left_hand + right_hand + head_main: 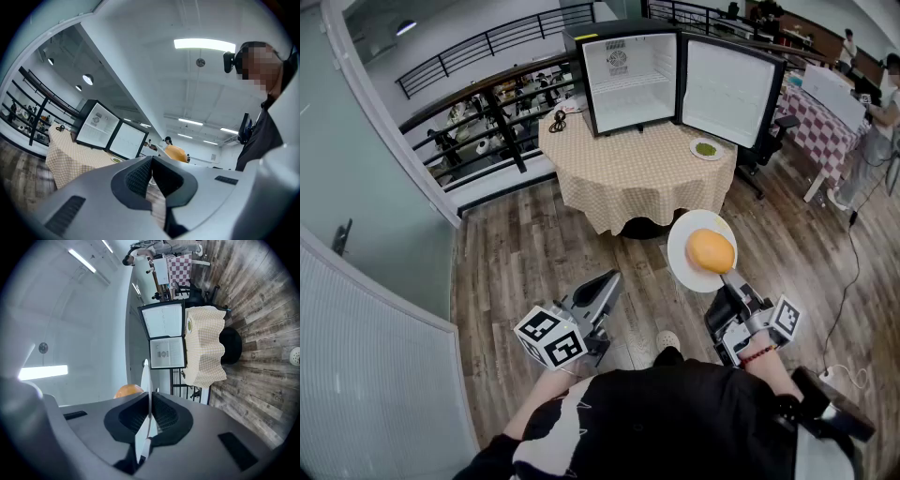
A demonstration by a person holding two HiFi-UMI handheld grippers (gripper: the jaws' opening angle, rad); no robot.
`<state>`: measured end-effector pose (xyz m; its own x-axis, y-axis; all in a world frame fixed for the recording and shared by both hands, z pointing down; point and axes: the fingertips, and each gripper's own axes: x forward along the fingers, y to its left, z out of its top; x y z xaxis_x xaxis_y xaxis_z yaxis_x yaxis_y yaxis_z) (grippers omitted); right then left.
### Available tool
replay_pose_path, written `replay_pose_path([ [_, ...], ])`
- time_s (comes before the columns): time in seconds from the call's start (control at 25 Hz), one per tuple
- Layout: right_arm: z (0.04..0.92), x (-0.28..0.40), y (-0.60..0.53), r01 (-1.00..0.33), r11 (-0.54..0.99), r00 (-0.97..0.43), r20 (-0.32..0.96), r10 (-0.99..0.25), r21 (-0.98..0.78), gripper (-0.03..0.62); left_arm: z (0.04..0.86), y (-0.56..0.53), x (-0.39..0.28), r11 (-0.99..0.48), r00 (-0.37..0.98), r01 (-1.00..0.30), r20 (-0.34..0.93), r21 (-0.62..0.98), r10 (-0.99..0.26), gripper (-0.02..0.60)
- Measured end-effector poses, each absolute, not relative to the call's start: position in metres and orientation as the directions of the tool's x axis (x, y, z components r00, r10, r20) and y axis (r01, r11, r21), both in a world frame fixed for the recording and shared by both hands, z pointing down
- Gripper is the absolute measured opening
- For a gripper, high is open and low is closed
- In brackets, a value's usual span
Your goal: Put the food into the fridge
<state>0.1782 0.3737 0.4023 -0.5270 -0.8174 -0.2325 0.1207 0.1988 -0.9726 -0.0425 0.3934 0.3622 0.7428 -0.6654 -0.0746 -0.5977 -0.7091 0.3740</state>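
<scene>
Our right gripper (728, 277) has its jaws clamped on the rim of a white plate (684, 255), and the orange food (711, 250) lies on this plate. Our left gripper (607, 281) is empty, its jaws together. The fridge (630, 75) stands open on the surface (637, 178), well apart from the plate.

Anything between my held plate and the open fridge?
Nothing visible does. Between the plate in the right gripper and the fridge lie only floor and table; its door stands open. The green-food plate sits aside.
</scene>
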Motion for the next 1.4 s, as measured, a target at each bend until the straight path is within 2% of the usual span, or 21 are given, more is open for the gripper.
replay_pose_path([
  [0.56,0.399,0.175,0.368,0.109,0.218,-0.559,-0.241,-0.794,-0.970,0.023,0.359,0.392,-0.042,-0.705,0.730,-0.614,-0.086,0.354,-0.678,0.012],
  [0.76,0.414,0.177,0.359,0.138,0.160,-0.529,-0.209,-0.822,-0.977,0.023,0.361,0.395,-0.039,-0.721,0.740,-0.626,-0.063,0.297,-0.669,0.012],
  [1.0,0.426,0.176,0.359,0.106,0.134,-0.517,-0.169,-0.839,-0.985,0.023,0.374,0.392,-0.040,-0.704,0.735,-0.630,-0.041,0.327,-0.677,0.012],
  [1.4,0.420,0.181,0.305,0.099,0.165,-0.508,-0.192,-0.839,-0.981,0.023,0.380,0.339,-0.043,-0.688,0.726,-0.630,-0.042,0.359,-0.686,0.012],
])
